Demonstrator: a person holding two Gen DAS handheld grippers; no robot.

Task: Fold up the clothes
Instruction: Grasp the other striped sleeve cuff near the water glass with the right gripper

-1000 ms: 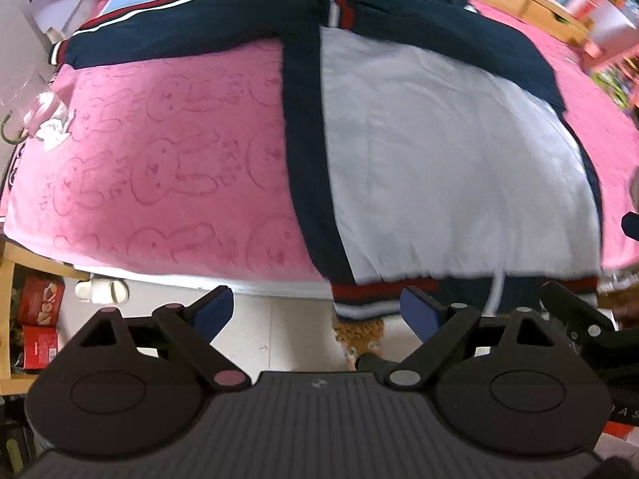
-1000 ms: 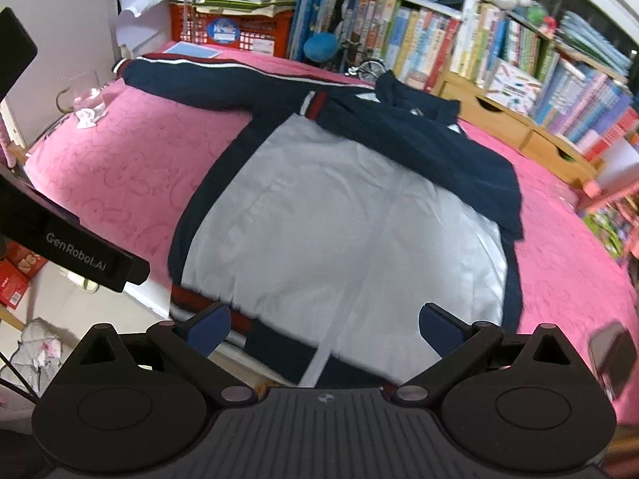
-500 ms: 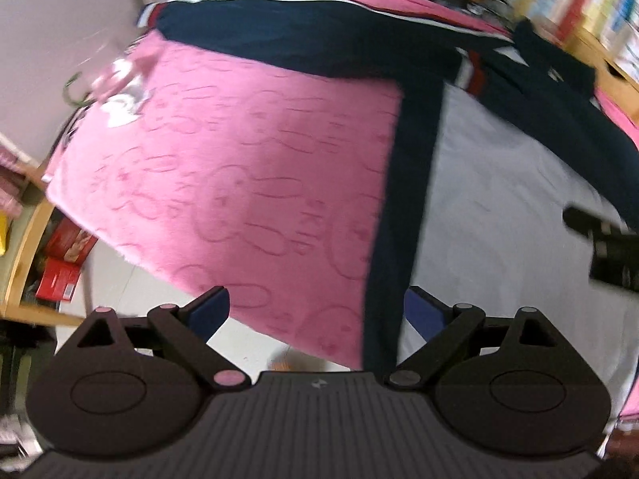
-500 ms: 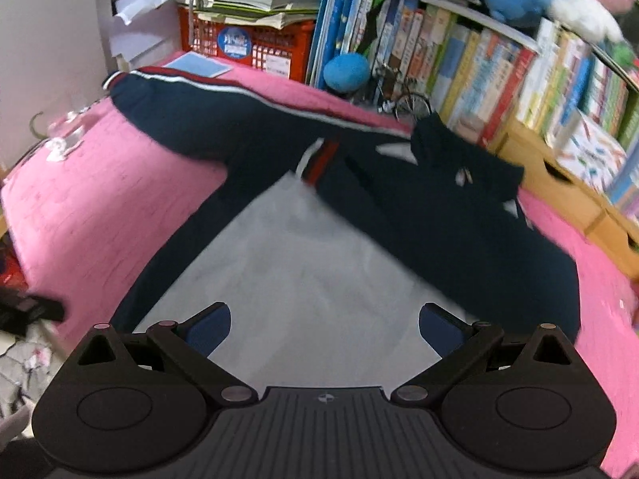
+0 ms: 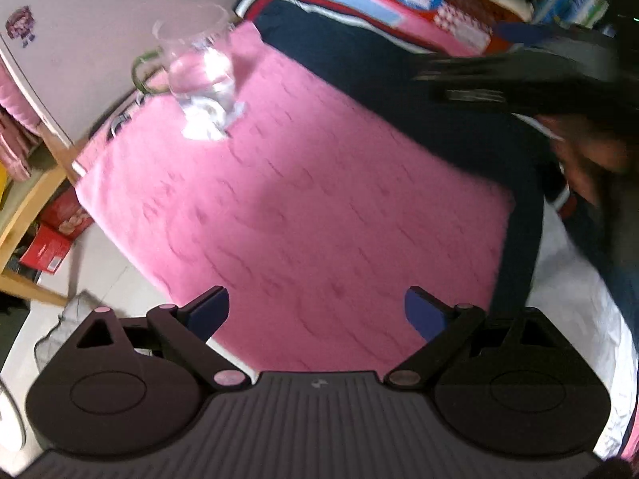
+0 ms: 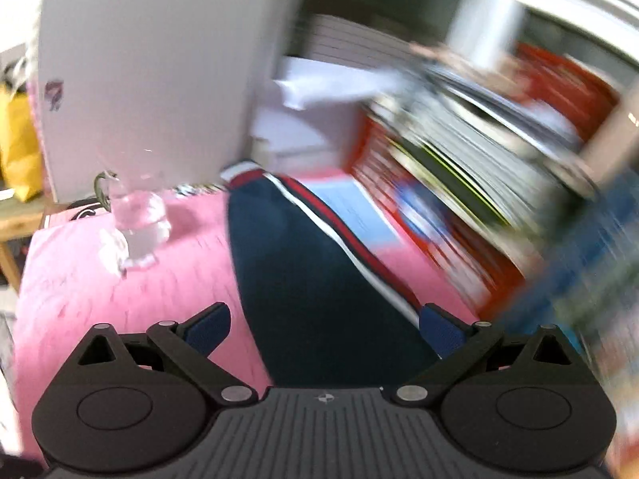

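A navy and white jacket lies spread on a pink blanket. Its navy sleeve (image 6: 303, 263) with red and white stripes stretches toward the far corner, cuff (image 6: 243, 171) near the wall. My right gripper (image 6: 323, 329) hovers open just above that sleeve, nothing between its fingers. In the left wrist view the sleeve (image 5: 359, 64) crosses the top and the white body panel (image 5: 575, 299) shows at the right. My left gripper (image 5: 317, 313) is open over bare pink blanket (image 5: 303, 199). The other gripper's dark body (image 5: 519, 76) and a hand (image 5: 587, 167) blur across the upper right.
A glass mug (image 5: 199, 64) stands on the blanket's far left corner, also in the right wrist view as the mug (image 6: 135, 219). A red crate (image 5: 419, 4) with papers and bookshelves (image 6: 499, 167) border the far side. A white wall panel (image 6: 151, 72) stands behind. Floor and wooden shelf (image 5: 28, 207) lie left.
Both grippers swung left and forward, from over the jacket's body toward the outstretched sleeve and the mug corner. Both stayed open. The views are motion-blurred now.
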